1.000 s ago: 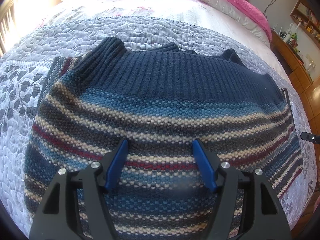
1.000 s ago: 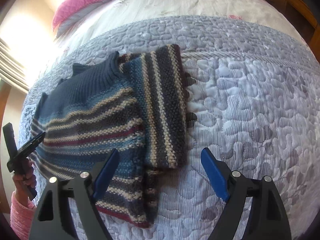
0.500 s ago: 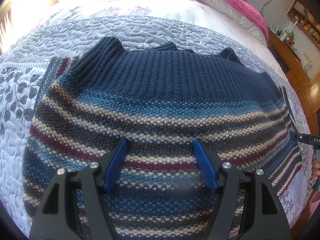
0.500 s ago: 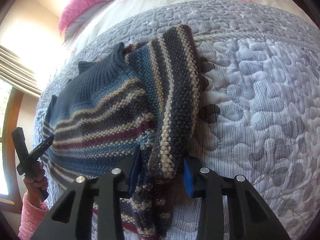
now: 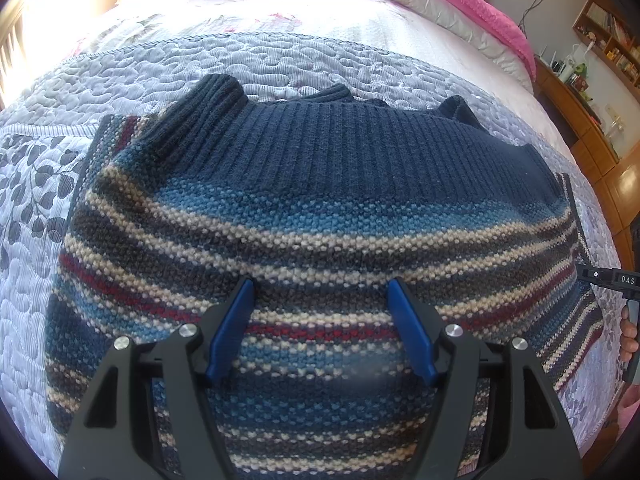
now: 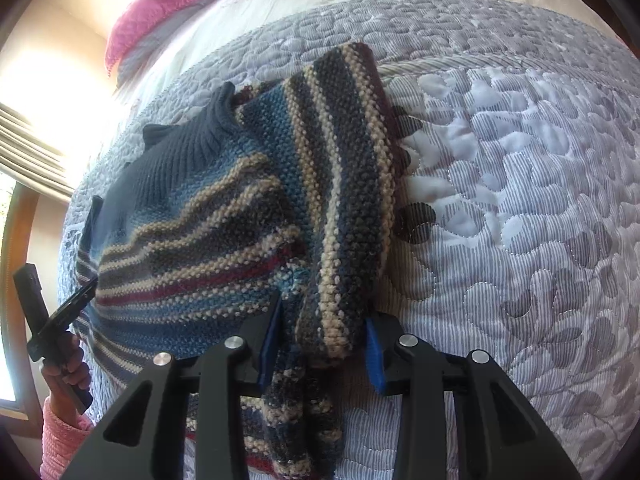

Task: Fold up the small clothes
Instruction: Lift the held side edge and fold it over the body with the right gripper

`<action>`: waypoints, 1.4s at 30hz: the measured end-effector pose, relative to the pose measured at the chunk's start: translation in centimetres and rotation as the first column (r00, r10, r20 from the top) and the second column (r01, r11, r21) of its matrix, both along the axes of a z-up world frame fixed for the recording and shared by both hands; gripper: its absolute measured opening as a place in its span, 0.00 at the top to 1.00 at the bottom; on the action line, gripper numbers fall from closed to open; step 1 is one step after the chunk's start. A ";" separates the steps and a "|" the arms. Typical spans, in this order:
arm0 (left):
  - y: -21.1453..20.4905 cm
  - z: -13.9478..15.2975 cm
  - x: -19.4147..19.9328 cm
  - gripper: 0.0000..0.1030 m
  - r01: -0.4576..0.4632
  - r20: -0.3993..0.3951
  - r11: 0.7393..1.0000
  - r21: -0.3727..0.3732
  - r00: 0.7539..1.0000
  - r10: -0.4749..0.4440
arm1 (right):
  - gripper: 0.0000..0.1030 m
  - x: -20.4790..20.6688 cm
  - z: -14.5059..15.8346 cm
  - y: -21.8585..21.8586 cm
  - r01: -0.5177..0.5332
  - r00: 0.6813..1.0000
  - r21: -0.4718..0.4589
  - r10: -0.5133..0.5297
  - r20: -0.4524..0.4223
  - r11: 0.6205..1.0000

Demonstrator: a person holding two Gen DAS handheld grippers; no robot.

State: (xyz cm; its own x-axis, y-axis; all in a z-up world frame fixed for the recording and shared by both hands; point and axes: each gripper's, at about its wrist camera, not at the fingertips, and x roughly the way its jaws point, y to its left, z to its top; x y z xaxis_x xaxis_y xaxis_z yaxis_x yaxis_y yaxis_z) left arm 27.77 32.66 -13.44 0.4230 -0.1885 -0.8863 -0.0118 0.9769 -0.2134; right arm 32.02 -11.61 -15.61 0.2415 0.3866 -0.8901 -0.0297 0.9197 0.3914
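The right gripper's (image 6: 320, 344) fingers are pinching the sleeve (image 6: 344, 200), whose length is running away from them along the sweater's (image 5: 320, 220) right edge on the bed (image 6: 520, 160). The left gripper (image 5: 320, 328), fingers spread, is hovering over the sweater's near middle.

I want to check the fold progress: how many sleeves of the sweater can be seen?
1. One striped sleeve lies folded over the sweater, between the right gripper's jaws. The other may be hidden.
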 end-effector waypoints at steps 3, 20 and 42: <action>0.4 0.9 -0.4 0.33 0.004 -0.011 1.000 -0.016 1.000 -0.004 | 0.67 -0.3 1.1 -0.3 0.024 1.000 0.051 -0.024 0.000 0.998; 6.2 3.0 -3.4 0.32 -0.029 0.011 0.997 -0.070 0.999 0.030 | 0.69 -1.2 11.0 16.3 -0.275 0.956 0.176 0.249 0.155 0.945; 5.2 4.4 -3.6 0.32 0.001 0.028 0.985 -0.170 1.000 0.003 | 0.49 -2.1 6.4 23.4 -0.403 0.915 0.134 0.396 0.077 0.906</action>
State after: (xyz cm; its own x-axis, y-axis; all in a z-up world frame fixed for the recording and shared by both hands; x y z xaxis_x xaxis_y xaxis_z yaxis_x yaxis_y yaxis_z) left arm 24.22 37.88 -9.02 0.4477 -0.3348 -0.8291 -0.0045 0.9264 -0.3765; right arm 29.94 11.80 -9.17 0.0800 0.5822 -0.8091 -0.4038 0.7611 0.5077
